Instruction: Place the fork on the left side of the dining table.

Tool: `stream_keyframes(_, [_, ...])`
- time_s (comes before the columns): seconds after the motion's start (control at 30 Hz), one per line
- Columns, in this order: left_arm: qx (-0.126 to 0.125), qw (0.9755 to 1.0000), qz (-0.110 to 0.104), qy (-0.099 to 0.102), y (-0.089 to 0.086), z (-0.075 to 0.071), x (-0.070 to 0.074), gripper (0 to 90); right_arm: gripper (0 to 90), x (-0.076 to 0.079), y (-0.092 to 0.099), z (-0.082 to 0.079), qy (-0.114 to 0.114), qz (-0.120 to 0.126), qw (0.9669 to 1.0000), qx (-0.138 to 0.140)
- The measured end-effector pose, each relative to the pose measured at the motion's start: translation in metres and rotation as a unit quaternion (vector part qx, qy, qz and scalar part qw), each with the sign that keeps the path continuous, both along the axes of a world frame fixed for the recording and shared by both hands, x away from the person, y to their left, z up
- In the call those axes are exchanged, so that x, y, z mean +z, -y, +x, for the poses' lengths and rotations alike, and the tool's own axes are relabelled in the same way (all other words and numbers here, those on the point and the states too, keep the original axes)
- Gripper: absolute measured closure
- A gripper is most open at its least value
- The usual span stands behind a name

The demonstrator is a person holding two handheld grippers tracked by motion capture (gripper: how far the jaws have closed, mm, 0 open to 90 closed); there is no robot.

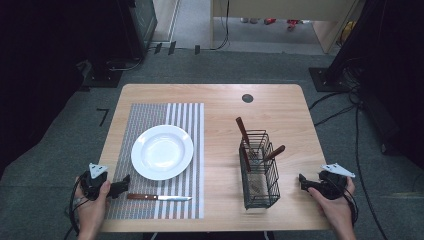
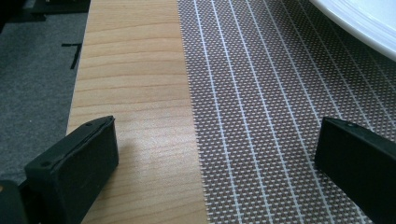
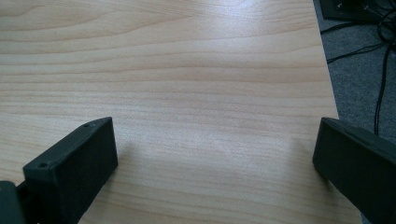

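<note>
A white plate [image 1: 162,151] rests on a grey striped placemat [image 1: 150,115] on the left half of the wooden table [image 1: 280,107]. A knife [image 1: 159,197] with a brown handle lies on the mat in front of the plate. My left gripper [image 1: 121,185] hovers at the mat's front left corner, open, nothing between its jaws; its own view shows the placemat [image 2: 280,116], bare wood and the plate rim [image 2: 359,23]. A black wire basket [image 1: 260,170] holds wooden-handled utensils [image 1: 243,132]. My right gripper [image 1: 304,181] sits open to the right of the basket, over bare wood [image 3: 187,84].
A dark round grommet [image 1: 247,98] sits near the table's far edge. Cables [image 1: 340,107] trail on the grey carpet at the right, and dark equipment stands beyond the table's far corners. Bare wood lies between plate and basket.
</note>
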State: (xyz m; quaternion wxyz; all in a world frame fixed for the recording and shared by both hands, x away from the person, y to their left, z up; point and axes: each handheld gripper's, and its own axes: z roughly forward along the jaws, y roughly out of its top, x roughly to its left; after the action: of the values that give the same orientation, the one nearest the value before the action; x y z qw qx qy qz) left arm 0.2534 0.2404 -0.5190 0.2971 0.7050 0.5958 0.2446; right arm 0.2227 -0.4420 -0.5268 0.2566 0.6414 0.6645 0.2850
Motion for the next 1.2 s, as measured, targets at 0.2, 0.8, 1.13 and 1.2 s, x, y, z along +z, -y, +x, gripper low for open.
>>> stream_keyframes(0.2, [-0.001,0.9992,-0.039,0.011,-0.006,-0.003,0.008,0.0,0.0,0.0,0.0,0.0,0.0,0.0,1.0,-0.001])
stream_keyframes(0.8, [-0.065,0.9855,-0.115,0.107,0.045,-0.005,0.07,13.3,0.0,0.0,0.0,0.001,0.0,0.0,1.0,-0.001])
stream_keyframes(1.13, [-0.115,0.9745,-0.147,0.125,0.073,0.008,0.091,12.4,0.0,0.0,0.0,0.001,0.0,0.0,1.0,-0.001])
stream_keyframes(1.2, [-0.12,0.974,-0.149,0.121,0.079,0.011,0.093,8.9,0.0,0.0,0.0,0.001,0.0,0.0,1.0,-0.001])
